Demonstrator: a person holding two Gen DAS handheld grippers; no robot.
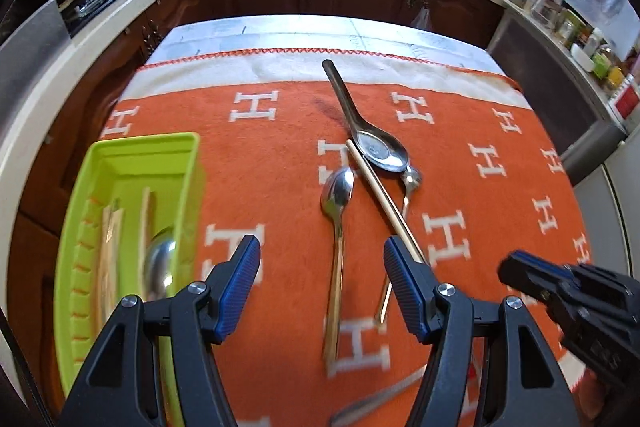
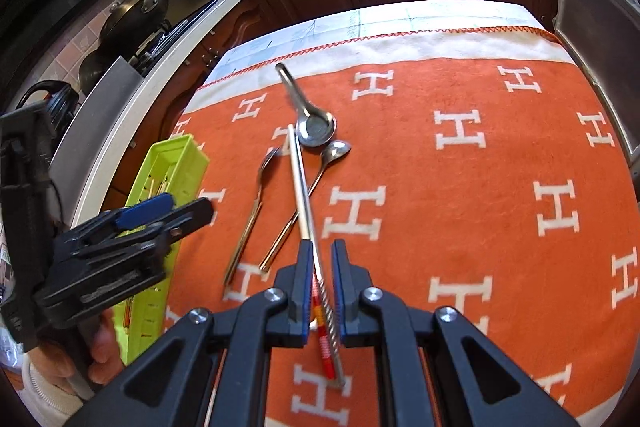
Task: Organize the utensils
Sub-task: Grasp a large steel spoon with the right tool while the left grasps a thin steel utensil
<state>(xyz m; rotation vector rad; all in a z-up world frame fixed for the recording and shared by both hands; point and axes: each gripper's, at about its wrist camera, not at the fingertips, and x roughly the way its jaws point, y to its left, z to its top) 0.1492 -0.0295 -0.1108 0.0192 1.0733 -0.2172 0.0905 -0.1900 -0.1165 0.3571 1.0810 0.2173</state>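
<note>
Utensils lie on the orange blanket (image 1: 280, 155): a soup spoon (image 1: 376, 147), a gold-handled spoon (image 1: 336, 211) and a second small spoon (image 2: 320, 167). The right gripper (image 2: 320, 279) is closed narrowly on a chopstick (image 2: 298, 183). The left gripper (image 1: 322, 255) hangs about half open, holding nothing, beside the green tray (image 1: 120, 163), which already holds a spoon and chopsticks

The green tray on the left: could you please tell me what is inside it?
Inside the green tray: a spoon and pale wooden sticks. The left gripper covers its near end.
</note>
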